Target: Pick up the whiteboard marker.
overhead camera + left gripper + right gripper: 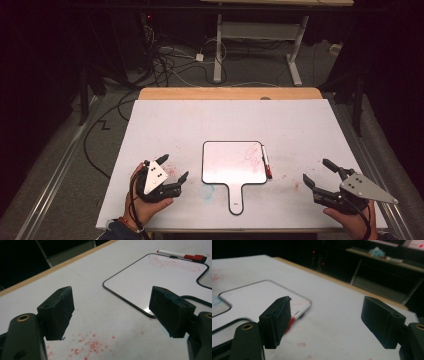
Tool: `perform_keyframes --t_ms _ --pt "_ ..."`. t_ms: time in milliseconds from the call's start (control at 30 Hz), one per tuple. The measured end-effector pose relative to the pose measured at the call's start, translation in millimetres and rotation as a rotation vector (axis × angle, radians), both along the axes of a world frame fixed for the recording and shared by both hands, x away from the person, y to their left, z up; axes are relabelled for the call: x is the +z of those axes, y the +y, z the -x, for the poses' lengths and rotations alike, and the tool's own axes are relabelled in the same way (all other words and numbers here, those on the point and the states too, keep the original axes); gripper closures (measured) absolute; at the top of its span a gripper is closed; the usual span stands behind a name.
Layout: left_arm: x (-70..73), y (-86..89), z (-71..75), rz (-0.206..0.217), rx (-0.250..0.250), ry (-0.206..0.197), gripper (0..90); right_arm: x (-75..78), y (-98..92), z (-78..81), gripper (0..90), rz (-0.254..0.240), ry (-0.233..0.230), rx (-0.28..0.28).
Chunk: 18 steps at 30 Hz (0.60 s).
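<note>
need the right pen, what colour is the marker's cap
Red, on the marker; clearest in the left gripper view.

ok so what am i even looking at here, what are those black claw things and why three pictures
A person sits at a table covered with a white sheet and holds a hand tool in each hand. Each tool is a black two-jaw gripper: the left gripper and the right gripper. The high view looks down from above. The other two pictures come from small cameras riding on each gripper, looking out between its own jaws. In the middle lies a small white paddle-shaped whiteboard with a black rim and a handle, with red scribbles on it. A white marker with a red cap lies along its right edge. Both grippers are open and hold nothing. Red smudges stain the sheet.
</note>
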<state>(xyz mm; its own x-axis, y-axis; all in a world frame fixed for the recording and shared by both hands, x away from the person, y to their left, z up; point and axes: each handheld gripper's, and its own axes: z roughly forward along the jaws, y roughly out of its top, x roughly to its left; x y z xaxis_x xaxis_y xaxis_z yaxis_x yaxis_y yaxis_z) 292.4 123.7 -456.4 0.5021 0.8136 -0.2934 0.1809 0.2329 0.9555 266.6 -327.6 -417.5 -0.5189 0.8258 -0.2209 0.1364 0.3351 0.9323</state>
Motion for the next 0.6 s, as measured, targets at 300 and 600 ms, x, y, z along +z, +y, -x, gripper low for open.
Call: perform_keyframes --t_ms 300,600 --pt "-4.0 8.1 1.3 -0.162 -0.058 0.028 19.4 -9.3 0.0 -14.8 25.5 0.010 0.075 0.009" --pt "-11.5 -2.3 -7.6 -0.041 -0.043 0.055 18.7 -15.9 0.9 -31.8 24.8 0.024 0.126 0.003"
